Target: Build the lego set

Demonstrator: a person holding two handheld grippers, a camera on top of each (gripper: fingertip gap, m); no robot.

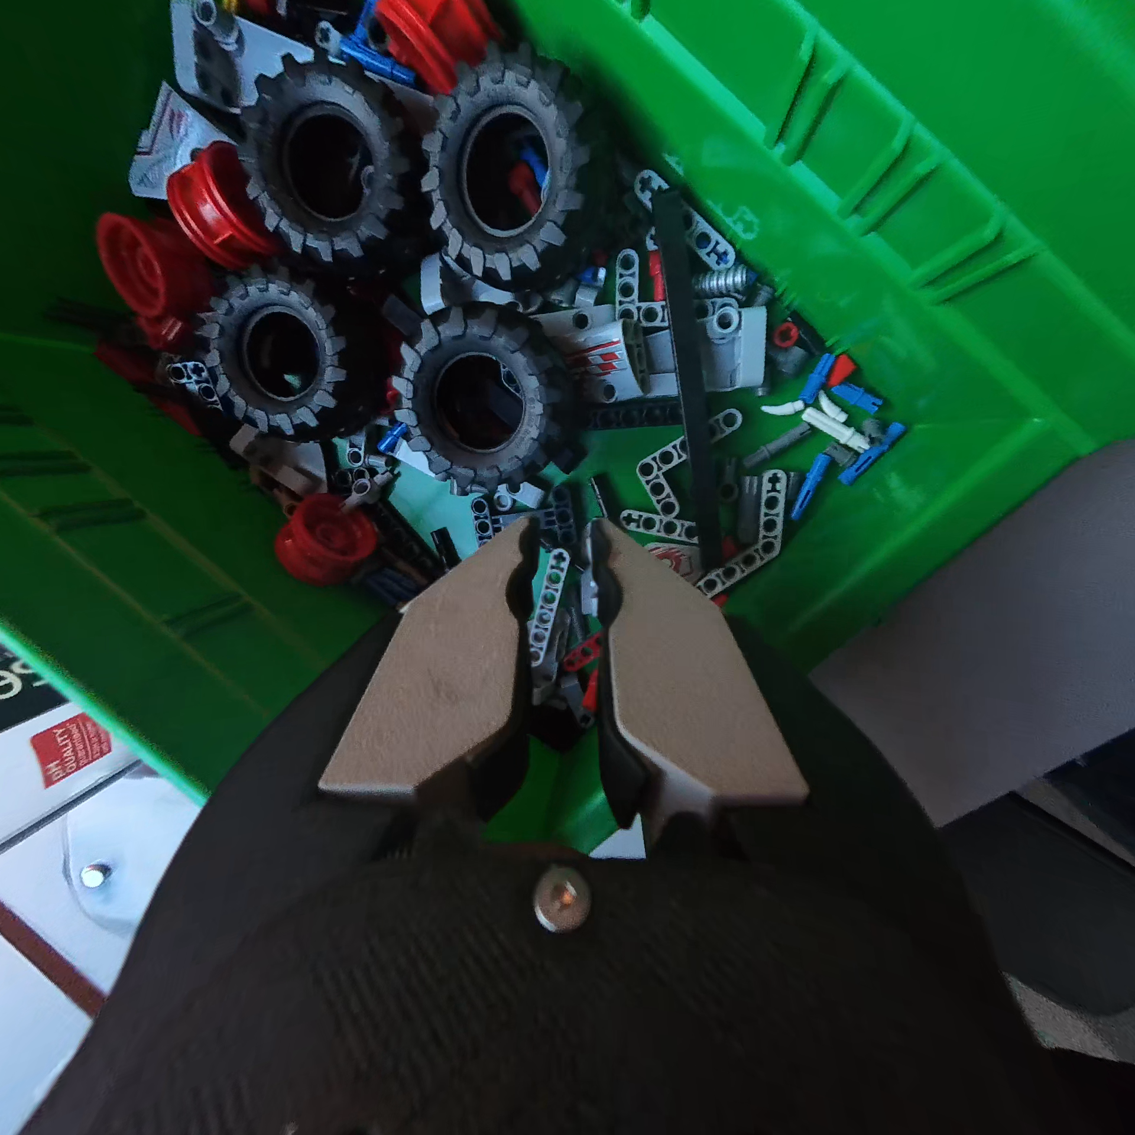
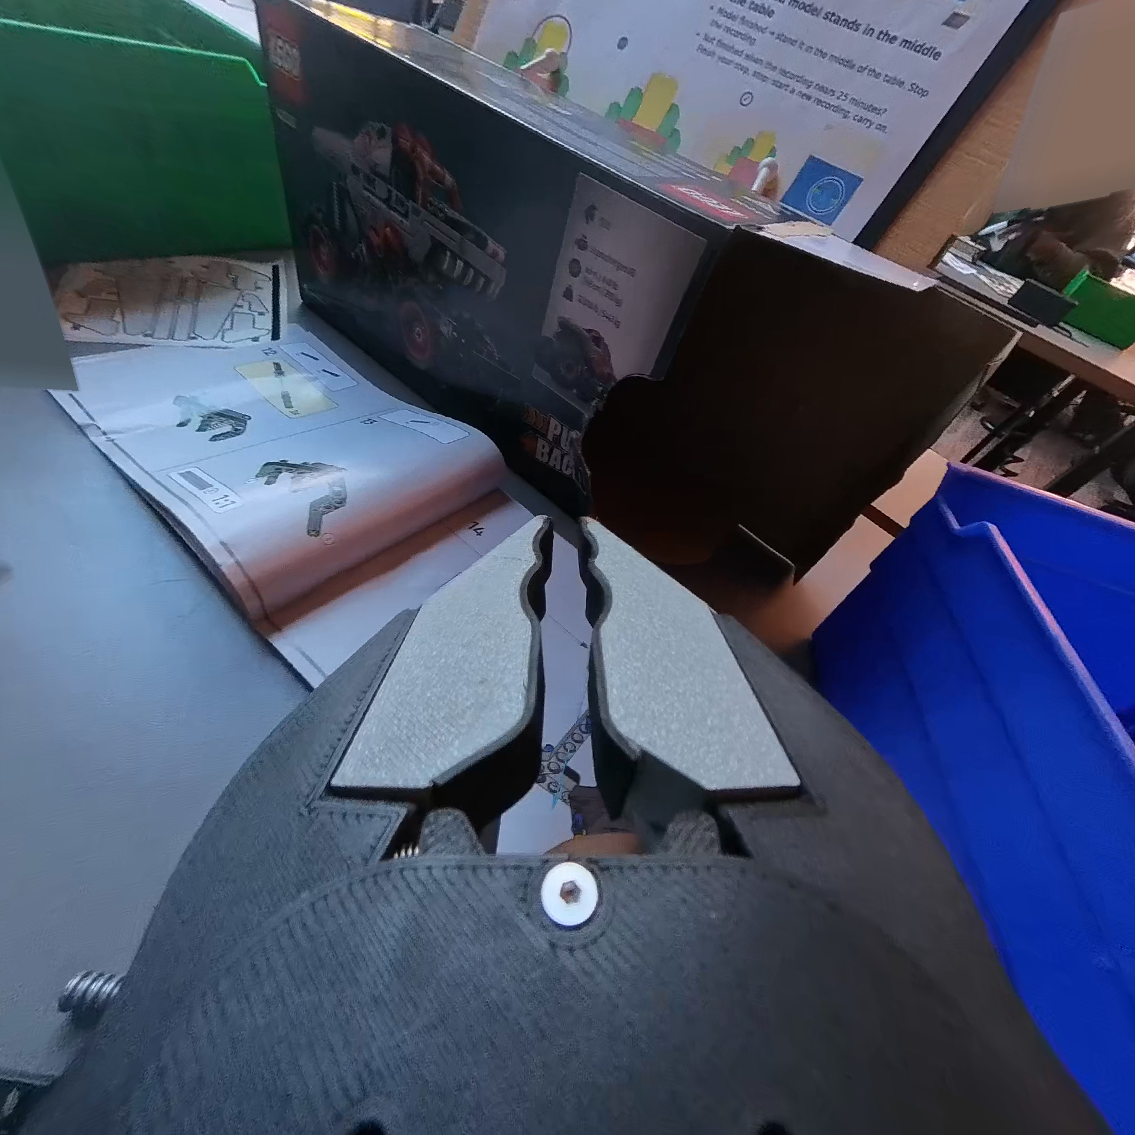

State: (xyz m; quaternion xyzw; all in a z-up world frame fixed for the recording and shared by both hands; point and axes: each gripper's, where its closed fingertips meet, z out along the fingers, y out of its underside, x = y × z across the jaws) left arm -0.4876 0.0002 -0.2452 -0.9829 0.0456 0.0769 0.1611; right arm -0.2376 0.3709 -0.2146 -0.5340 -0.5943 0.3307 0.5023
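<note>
My left gripper (image 1: 565, 528) hangs inside a green bin (image 1: 860, 184), just above a pile of loose lego parts. Its jaws stand a narrow gap apart with nothing gripped; a grey holed beam (image 1: 548, 605) lies in the pile below the gap. Several black tyres (image 1: 325, 166) and red wheel hubs (image 1: 215, 206) fill the far side, and blue pins (image 1: 860, 399) and grey beams (image 1: 660, 473) lie to the right. My right gripper (image 2: 565, 528) hovers over the open instruction booklet (image 2: 295, 467), jaws a narrow gap apart and empty.
The black lego set box (image 2: 503, 258) stands behind the booklet. A blue bin (image 2: 1007, 706) is close on the right and the green bin (image 2: 123, 141) at the far left. A poster (image 2: 768, 74) leans behind the box. A small spring (image 2: 92, 989) lies on the grey table. The grippers' ends are close to 45 cm from one another.
</note>
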